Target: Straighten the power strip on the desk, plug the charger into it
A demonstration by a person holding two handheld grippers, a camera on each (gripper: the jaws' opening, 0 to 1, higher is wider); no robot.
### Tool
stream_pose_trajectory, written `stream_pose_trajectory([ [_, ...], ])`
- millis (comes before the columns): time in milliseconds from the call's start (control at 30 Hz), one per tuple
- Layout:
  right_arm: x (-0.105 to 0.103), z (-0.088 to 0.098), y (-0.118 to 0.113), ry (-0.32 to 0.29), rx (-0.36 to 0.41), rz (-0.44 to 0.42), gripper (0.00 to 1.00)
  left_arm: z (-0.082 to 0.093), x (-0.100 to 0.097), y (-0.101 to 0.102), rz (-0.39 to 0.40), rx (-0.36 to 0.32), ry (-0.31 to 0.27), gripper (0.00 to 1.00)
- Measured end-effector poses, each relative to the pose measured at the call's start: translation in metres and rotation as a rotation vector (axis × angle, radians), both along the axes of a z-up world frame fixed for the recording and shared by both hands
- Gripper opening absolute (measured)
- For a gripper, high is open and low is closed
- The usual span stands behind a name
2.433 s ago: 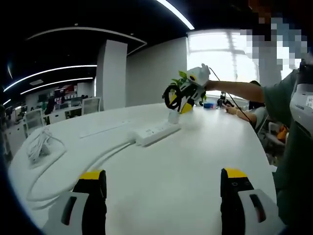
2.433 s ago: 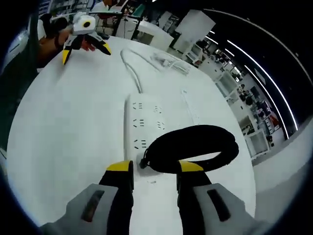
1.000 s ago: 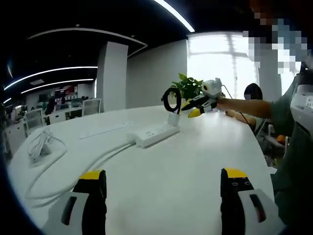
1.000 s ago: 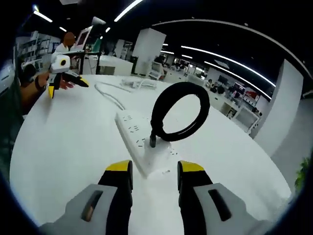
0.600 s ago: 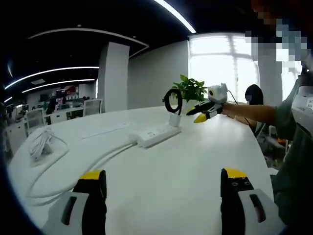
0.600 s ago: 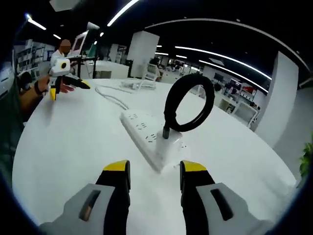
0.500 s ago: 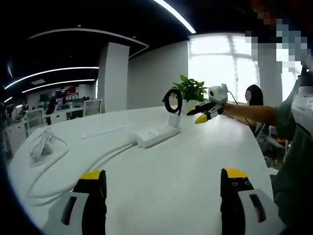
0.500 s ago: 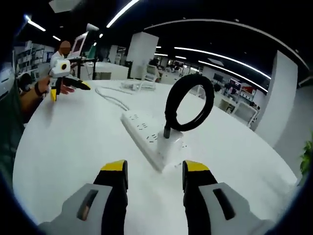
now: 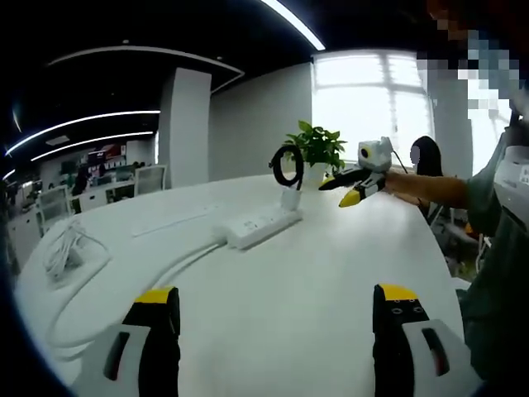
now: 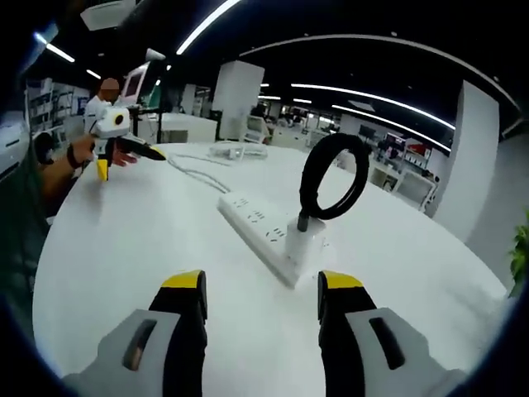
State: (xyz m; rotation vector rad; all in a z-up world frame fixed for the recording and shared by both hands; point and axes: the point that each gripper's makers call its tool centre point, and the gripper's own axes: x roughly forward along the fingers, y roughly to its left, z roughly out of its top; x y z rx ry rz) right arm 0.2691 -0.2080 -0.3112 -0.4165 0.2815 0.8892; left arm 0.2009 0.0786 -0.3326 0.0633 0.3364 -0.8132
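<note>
No writing, label, brand or number is legible in either view. A red sign (image 9: 97, 154) hangs far back in the office, but its lettering is too small and blurred to read.

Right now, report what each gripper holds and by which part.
Nothing is held. The left gripper and right gripper are both open and empty; the charger stands plugged into the power strip.

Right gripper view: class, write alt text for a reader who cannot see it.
A white charger stands plugged into the near end of a white power strip on a white desk, its black cable coiled above. The open right gripper hovers nearby.
</note>
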Motion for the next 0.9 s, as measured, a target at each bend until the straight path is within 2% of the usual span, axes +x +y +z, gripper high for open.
stream_pose_trajectory([
  [267, -0.017, 0.001, 0.006, -0.005, 0.030, 0.006, 0.65, 0.004, 0.004, -0.005, -0.021, 0.023, -0.007, 0.99],
  [433, -0.025, -0.002, 0.004, 0.006, 0.056, -0.004, 0.67, 0.007, 0.007, -0.010, -0.040, 0.044, -0.013, 0.99],
  [533, -0.031, -0.005, 0.002, 0.033, 0.069, -0.012, 0.68, 0.008, 0.008, -0.013, -0.052, 0.054, -0.017, 0.99],
  [700, -0.040, -0.006, 0.003, 0.039, 0.083, -0.015, 0.75, 0.010, 0.010, -0.018, -0.067, 0.072, -0.020, 0.99],
  [900, -0.053, -0.015, 0.000, 0.046, 0.085, -0.013, 0.76, 0.009, 0.011, -0.026, -0.081, 0.082, -0.018, 0.99],
])
